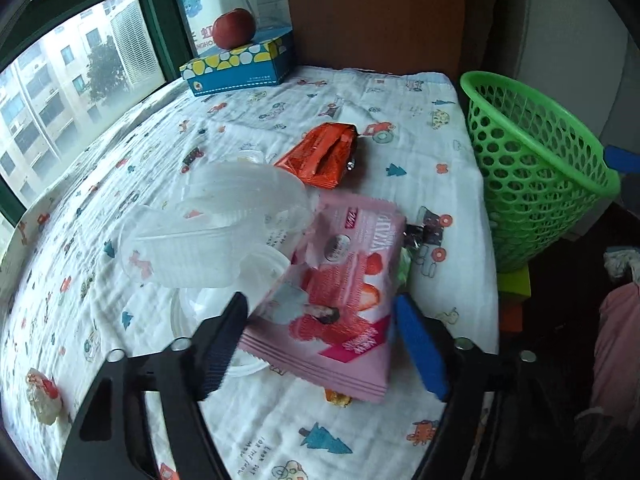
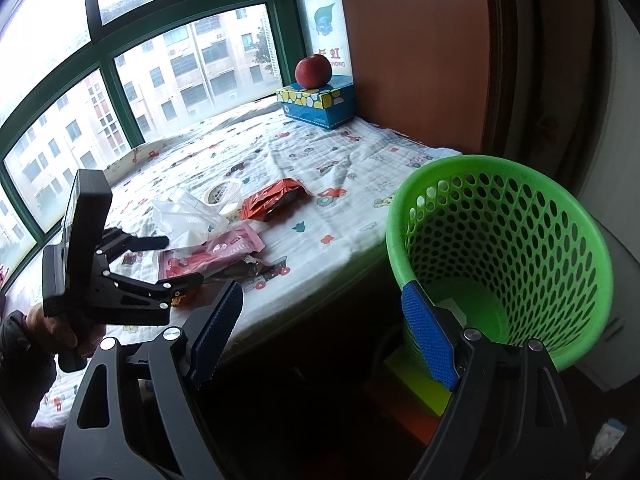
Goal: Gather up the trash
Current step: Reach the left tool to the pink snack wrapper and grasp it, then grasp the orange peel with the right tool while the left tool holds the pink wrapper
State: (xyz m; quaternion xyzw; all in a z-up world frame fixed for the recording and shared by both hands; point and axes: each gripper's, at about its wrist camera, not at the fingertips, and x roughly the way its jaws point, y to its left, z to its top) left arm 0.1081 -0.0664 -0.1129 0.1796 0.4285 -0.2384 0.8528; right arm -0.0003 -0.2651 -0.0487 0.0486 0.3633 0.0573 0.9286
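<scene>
A pink snack wrapper (image 1: 340,300) lies on the patterned cloth (image 1: 160,360), between the fingers of my open left gripper (image 1: 320,344); the jaws stand apart on either side of it. An orange wrapper (image 1: 324,156) lies further back. Clear plastic cups (image 1: 208,224) lie left of the pink wrapper. A green mesh basket (image 2: 512,248) stands off the table's right edge. My right gripper (image 2: 324,336) is open and empty, beside the basket's rim. The left gripper (image 2: 132,276) shows in the right wrist view over the pink wrapper (image 2: 208,256).
A blue tissue box (image 1: 240,64) with a red apple (image 1: 234,28) on it stands at the far corner by the window. A small crumpled wrapper (image 1: 42,396) lies at the near left. A tape roll (image 2: 222,194) lies behind the cups.
</scene>
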